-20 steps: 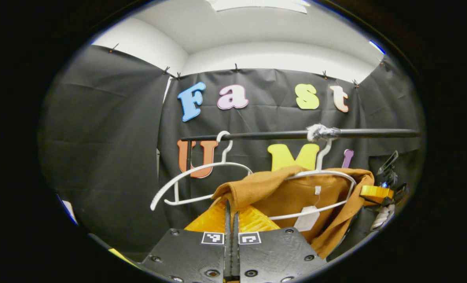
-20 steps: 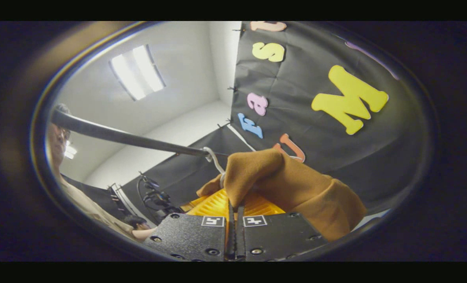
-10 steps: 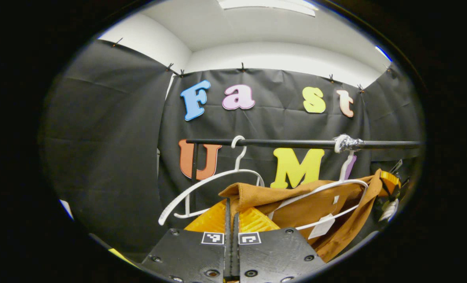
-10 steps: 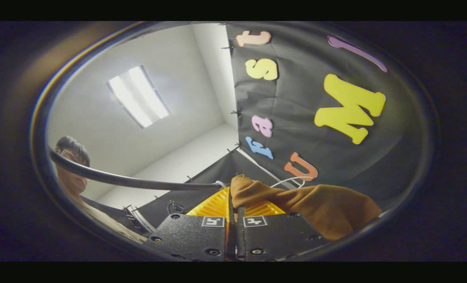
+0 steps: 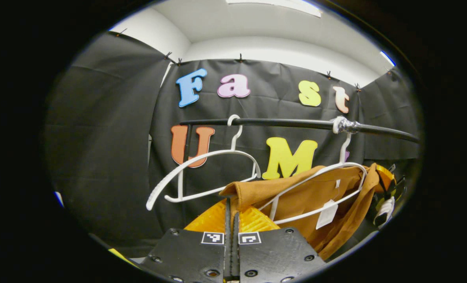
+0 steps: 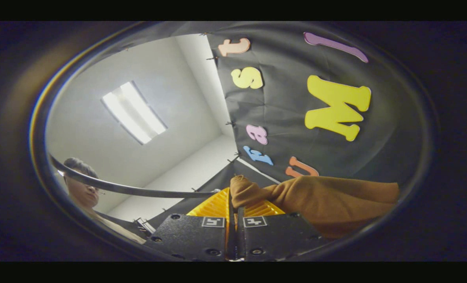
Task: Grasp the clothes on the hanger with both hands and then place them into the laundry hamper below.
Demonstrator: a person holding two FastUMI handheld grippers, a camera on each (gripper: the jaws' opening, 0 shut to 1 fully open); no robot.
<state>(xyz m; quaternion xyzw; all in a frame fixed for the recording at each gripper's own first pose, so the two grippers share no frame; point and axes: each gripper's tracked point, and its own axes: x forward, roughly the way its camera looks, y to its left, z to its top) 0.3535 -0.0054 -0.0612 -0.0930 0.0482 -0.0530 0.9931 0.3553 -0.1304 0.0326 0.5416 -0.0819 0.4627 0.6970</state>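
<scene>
Left gripper [image 5: 231, 204]: closed fully on one shoulder fold of the brown garment [image 5: 316, 192], fabric pinched between both fingers, no gap visible. Right gripper [image 6: 233, 204]: likewise closed on a bunched fold of the same garment at the opposite shoulder, cloth trailing off to the side in the right gripper view. Held at both shoulders, probably so that the cloth could be drawn off evenly rather than dragged from one end.

Just beyond the left gripper: garment draped partly over the taped hanger [image 5: 328, 184], hanger arms showing in front of the lining and white tag, hence judged not yet free. Hook of that hanger fixed to the rail [image 5: 296, 124] near its right end by a wrap of tape, presumably to stop the hanger from following the pull.

Farther along, toward the left end of the rail: empty hanger [image 5: 202, 173], bare, hung freely and well apart from the grasp points.

Beyond the rail in the right gripper view: a person [image 6: 82, 188], looking on.

Laundry hamper: position could not be told. Step in hand judged as stripping the garment, lowering not begun.
</scene>
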